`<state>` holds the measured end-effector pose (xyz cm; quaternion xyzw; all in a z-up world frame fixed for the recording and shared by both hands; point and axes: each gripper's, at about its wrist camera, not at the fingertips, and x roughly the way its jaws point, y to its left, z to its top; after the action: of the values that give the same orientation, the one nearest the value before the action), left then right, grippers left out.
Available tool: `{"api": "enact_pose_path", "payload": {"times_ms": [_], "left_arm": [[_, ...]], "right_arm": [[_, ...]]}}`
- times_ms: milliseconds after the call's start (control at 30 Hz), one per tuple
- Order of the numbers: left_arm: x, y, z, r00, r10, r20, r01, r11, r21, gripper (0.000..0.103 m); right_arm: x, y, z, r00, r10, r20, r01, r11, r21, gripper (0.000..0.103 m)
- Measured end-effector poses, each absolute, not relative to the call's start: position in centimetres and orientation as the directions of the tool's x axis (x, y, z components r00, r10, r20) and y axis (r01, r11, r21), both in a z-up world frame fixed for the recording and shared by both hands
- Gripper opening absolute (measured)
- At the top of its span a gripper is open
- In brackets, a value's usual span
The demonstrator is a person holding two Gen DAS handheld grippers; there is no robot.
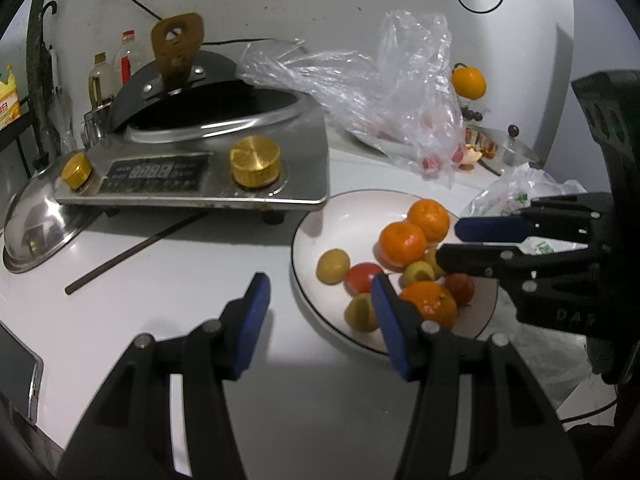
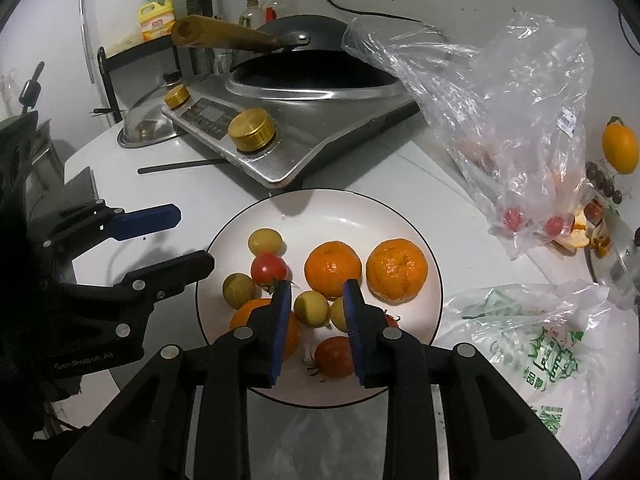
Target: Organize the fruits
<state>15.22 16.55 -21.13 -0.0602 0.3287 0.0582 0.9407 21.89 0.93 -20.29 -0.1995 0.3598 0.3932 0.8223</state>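
A white plate (image 2: 320, 216) holds three mandarins (image 2: 333, 274), two red tomatoes (image 2: 269, 268) and several small yellow-green fruits (image 2: 264, 241). My right gripper (image 2: 316, 292) hangs over the near half of the plate. Its blue pads stand a narrow gap apart and press on nothing, and one yellow-green fruit (image 2: 310, 307) lies on the plate below that gap. In the left wrist view the right gripper (image 1: 450, 243) reaches in over the plate (image 1: 316, 216) from the right. My left gripper (image 1: 320, 300) is open and empty at the plate's left rim, its right finger over the edge.
Behind the plate stands an induction cooker (image 1: 200, 176) with a black wok (image 1: 208, 108). A clear plastic bag (image 2: 520, 140) with tomatoes lies at the back right, and a printed white bag (image 2: 540, 344) lies to the right. A dark chopstick (image 1: 132, 252) and a steel lid (image 1: 36, 232) lie to the left.
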Motion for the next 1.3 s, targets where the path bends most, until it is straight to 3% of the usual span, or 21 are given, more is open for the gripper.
{"api": "enact_pose_path", "payload": {"times_ms": [567, 700, 833, 967, 1100, 1200, 1300], "left_arm": [[13.3, 13.6, -18.8, 0.801, 0.068, -0.594, -0.132, 0.989, -0.064, 0.056], [12.4, 12.7, -18.0, 0.816, 0.061, -0.575, -0.123, 0.990, -0.070, 0.071], [11.5, 11.6, -17.1, 0.826, 0.054, -0.561, -0.110, 0.992, -0.066, 0.071], [10.4, 10.4, -16.3, 0.836, 0.054, -0.546, -0.097, 0.994, -0.051, 0.071], [9.4, 9.7, -15.1, 0.848, 0.060, -0.526, -0.093, 0.995, -0.037, 0.072], [8.4, 9.1, -14.2, 0.861, 0.063, -0.505, -0.091, 0.995, -0.030, 0.084], [7.4, 8.4, -13.4, 0.871, 0.061, -0.488, -0.083, 0.996, -0.025, 0.084]], "right_arm": [[19.8, -2.4, -18.5, 0.491, 0.495, -0.717, -0.754, 0.653, -0.065, 0.032], [19.0, -3.7, -17.8, 0.511, 0.494, -0.703, -0.738, 0.671, -0.066, 0.033], [17.9, -4.9, -16.9, 0.533, 0.496, -0.685, -0.726, 0.684, -0.069, 0.034], [16.9, -6.1, -16.0, 0.555, 0.498, -0.666, -0.711, 0.700, -0.069, 0.049], [15.7, -7.3, -15.2, 0.576, 0.502, -0.645, -0.701, 0.709, -0.075, 0.049], [14.7, -8.2, -14.6, 0.592, 0.505, -0.628, -0.693, 0.716, -0.078, 0.049], [13.6, -9.1, -13.8, 0.609, 0.509, -0.608, -0.686, 0.723, -0.082, 0.049]]}}
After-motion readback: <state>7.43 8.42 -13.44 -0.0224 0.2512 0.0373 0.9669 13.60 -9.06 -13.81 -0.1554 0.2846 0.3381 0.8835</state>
